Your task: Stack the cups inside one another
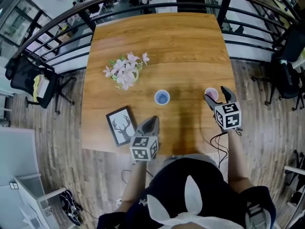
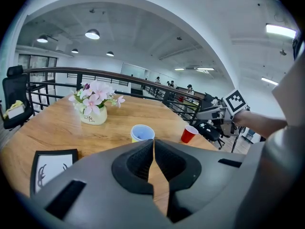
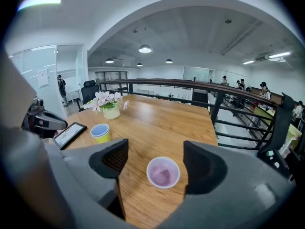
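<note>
Right gripper (image 3: 156, 146) hangs wide open, and the red cup (image 3: 163, 171) stands upright between its jaws near the right edge of the tabletop (image 1: 157, 37), touching neither. Left gripper (image 2: 153, 149) has its jaws pressed together on nothing, low at the near edge. The deer picture frame (image 1: 121, 126) lies just beside it. The flower pot (image 1: 125, 72) stands farther back. The blue-lined yellow cup (image 1: 162, 98) stands alone mid-table, well apart from the red one.

1. Two cups: a yellow cup (image 1: 162, 98) mid-frame and a red cup (image 1: 211, 95) right of it.
2. One vase of flowers (image 1: 125, 72), upper left of centre.
3. One picture frame (image 1: 120, 126), lower left.
4. Two hand-held grippers: the left hand-held gripper (image 1: 152, 120) and the right hand-held gripper (image 1: 217, 93).
5. One desk (image 1: 181, 46).
</note>
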`<state>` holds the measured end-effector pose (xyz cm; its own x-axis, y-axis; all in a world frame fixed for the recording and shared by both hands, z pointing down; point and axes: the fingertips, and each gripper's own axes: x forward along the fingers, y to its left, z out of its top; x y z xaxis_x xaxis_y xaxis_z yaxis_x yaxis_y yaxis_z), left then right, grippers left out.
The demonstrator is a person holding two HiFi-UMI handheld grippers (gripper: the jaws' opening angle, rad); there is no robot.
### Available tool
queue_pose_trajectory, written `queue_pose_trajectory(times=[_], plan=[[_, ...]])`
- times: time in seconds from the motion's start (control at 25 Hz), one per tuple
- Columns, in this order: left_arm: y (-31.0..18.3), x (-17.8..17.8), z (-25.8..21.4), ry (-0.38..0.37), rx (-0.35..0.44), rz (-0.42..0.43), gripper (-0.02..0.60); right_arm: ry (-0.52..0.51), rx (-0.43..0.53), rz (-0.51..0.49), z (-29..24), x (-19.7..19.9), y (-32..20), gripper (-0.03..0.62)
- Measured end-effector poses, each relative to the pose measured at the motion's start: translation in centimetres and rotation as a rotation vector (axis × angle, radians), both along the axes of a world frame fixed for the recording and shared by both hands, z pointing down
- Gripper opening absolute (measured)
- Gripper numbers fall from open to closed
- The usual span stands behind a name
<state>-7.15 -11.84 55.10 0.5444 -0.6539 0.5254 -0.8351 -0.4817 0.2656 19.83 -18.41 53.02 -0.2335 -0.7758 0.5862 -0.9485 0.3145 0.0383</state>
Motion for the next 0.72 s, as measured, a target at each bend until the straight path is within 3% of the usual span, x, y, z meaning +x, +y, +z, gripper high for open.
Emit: queue_pose_trajectory(times=[0.72], plan=[[0.0, -0.3, 0.4, -0.023, -0.012, 0.006, 0.026, -0.009, -0.147, 0.070, 6.6, 1.5, 0.4, 0.359]])
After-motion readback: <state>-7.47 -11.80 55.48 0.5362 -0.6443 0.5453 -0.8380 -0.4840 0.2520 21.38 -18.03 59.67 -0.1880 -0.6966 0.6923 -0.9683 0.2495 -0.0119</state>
